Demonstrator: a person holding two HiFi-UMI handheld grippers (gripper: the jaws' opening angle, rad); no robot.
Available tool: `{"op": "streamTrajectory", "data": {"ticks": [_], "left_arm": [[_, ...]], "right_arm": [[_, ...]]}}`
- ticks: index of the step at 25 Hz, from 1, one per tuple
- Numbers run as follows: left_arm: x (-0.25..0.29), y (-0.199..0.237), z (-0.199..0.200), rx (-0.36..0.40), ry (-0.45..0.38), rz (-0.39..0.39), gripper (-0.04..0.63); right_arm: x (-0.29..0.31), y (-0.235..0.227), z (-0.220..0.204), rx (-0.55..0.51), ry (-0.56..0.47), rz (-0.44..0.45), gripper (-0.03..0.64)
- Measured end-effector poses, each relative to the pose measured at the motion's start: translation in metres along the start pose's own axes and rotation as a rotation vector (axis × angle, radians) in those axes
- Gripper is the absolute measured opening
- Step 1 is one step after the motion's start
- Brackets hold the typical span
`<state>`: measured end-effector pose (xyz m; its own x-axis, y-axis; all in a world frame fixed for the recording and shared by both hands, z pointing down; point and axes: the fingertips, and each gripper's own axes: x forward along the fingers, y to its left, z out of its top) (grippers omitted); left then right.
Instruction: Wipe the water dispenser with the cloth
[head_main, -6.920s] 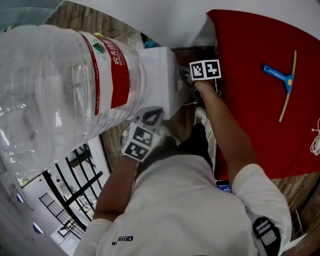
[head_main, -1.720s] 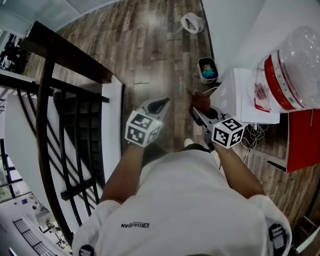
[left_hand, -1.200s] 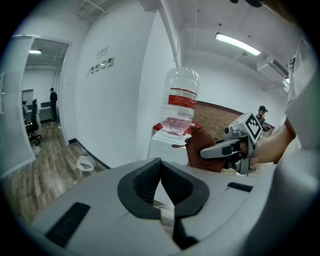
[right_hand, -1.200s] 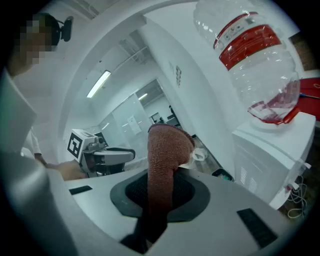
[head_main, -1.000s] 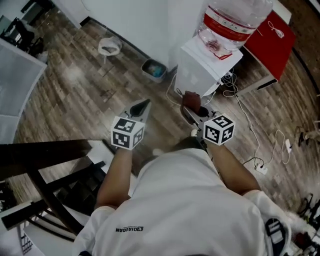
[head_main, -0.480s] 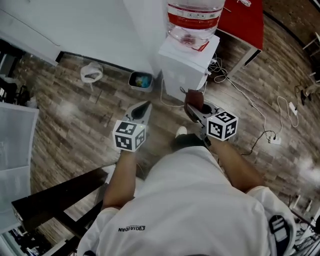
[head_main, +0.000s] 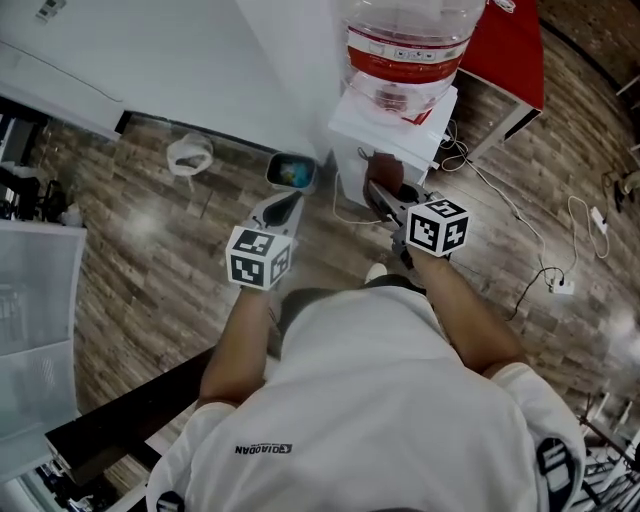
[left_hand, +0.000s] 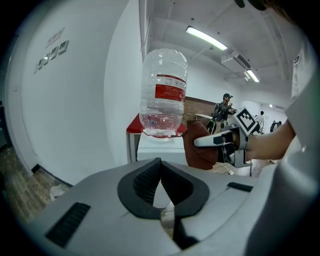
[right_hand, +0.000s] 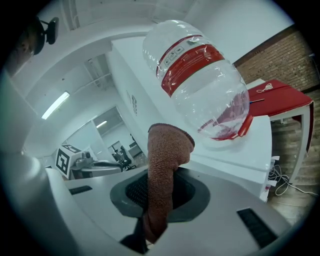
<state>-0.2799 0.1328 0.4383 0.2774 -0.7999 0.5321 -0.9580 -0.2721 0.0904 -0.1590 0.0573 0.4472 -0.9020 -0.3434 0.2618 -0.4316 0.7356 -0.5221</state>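
The right hand-held gripper (head_main: 378, 195) clamps the cloth (right_hand: 165, 150) (lower end hidden); left hand-held gripper (left_hand: 160, 162) closed, empty; bottle (head_main: 410, 40) top cropped.

wood-plank floor (head_main: 140, 250), brown with glossy light patches, runs up to a plain white wall (head_main: 200, 60); a red-topped table (head_main: 518, 60) stands at the far side, with white cables (head_main: 545, 250) and a power strip (head_main: 560, 287) lying on the floor near it. a small bin (head_main: 293, 172) and a crumpled white object (head_main: 188, 155) sit at the wall foot, and lit strip lights (left_hand: 207, 38) are fixed to the ceiling
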Motion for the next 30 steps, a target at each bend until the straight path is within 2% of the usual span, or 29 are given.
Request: {"op": "streamTrajectory", "data": {"ticks": [9, 16, 21, 26, 30], "left_arm": [[0.038, 0.034, 0.020, 0.046, 0.022, -0.105, -0.011], [0.076, 0.077, 0.037, 0.142, 0.050, -0.286, -0.011], [0.096, 0.107, 0.041, 0.208, 0.057, -0.397, -0.011], [0.108, 0.117, 0.040, 0.257, 0.074, -0.526, -0.011], [0.110, 0.120, 0.037, 0.279, 0.091, -0.574, -0.011]], "right_arm": [[0.062, -0.004, 0.018, 0.027, 0.014, -0.037, 0.055], [0.122, -0.025, 0.035, 0.144, -0.038, -0.167, 0.055], [0.158, -0.048, 0.040, 0.181, -0.049, -0.267, 0.055], [0.177, -0.068, 0.041, 0.211, -0.069, -0.363, 0.055], [0.183, -0.070, 0.042, 0.228, -0.086, -0.388, 0.055]]}}
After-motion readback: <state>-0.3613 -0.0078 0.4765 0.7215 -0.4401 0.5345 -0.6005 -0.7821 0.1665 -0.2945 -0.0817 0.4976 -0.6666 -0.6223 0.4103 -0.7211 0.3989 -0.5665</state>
